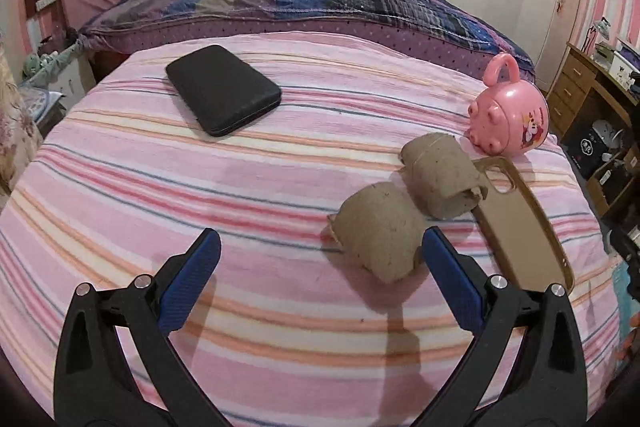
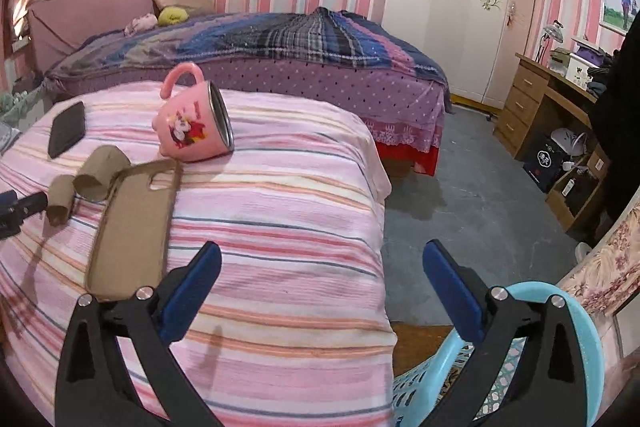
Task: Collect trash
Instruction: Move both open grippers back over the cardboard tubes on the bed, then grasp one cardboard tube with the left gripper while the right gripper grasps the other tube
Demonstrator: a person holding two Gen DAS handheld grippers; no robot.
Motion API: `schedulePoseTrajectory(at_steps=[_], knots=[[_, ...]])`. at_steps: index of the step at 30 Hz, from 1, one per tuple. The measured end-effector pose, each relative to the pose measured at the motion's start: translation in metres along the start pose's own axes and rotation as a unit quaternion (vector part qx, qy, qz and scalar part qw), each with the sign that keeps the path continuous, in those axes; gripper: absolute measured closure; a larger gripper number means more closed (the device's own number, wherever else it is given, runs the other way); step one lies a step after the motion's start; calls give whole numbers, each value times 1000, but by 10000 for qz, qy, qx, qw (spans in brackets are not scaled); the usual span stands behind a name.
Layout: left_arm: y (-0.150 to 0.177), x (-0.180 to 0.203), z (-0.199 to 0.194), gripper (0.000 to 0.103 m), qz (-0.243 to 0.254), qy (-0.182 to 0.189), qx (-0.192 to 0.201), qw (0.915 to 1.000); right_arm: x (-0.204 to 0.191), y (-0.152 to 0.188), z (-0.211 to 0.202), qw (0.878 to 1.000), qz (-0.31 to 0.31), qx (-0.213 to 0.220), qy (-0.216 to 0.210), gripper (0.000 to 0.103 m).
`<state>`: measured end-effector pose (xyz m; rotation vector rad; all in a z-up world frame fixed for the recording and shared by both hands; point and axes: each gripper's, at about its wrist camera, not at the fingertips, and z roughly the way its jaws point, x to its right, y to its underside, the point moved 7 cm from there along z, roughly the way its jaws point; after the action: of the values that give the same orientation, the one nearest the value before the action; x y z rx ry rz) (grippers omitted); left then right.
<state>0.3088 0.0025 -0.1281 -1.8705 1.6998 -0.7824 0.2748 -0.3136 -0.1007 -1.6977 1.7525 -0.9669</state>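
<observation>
Two squashed brown cardboard tubes lie on the pink striped blanket (image 1: 200, 211). The near tube (image 1: 378, 231) sits just ahead of my left gripper (image 1: 320, 247), close to its right finger; the jaws stand open with nothing between them. The far tube (image 1: 440, 179) rests against a tan phone case (image 1: 520, 227). In the right wrist view both tubes (image 2: 86, 179) lie at the left beside the phone case (image 2: 136, 223). My right gripper (image 2: 320, 263) is open over the blanket's right edge, above a light blue basket (image 2: 580, 339).
A pink cartoon mug (image 1: 506, 123) lies on its side behind the tubes. A black flat case (image 1: 222, 89) rests at the far left of the blanket. A second bed (image 1: 320, 7) stands behind. Wooden drawers (image 2: 532, 99) and grey floor (image 2: 472, 187) lie to the right.
</observation>
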Motion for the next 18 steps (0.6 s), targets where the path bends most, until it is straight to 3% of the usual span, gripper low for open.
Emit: schedulePoseTrajectory(at_steps=[8, 11, 18], knots=[[0, 29, 22, 7, 130, 423, -428, 9981, -7, -3, 12, 9997, 105, -197, -107, 5], [4, 33, 26, 19, 238, 423, -573, 9972, -11, -4, 14, 9996, -53, -227, 126, 5], [7, 28, 15, 39, 127, 790, -482, 9956, -23, -4, 8, 9997, 45, -219, 47, 5]])
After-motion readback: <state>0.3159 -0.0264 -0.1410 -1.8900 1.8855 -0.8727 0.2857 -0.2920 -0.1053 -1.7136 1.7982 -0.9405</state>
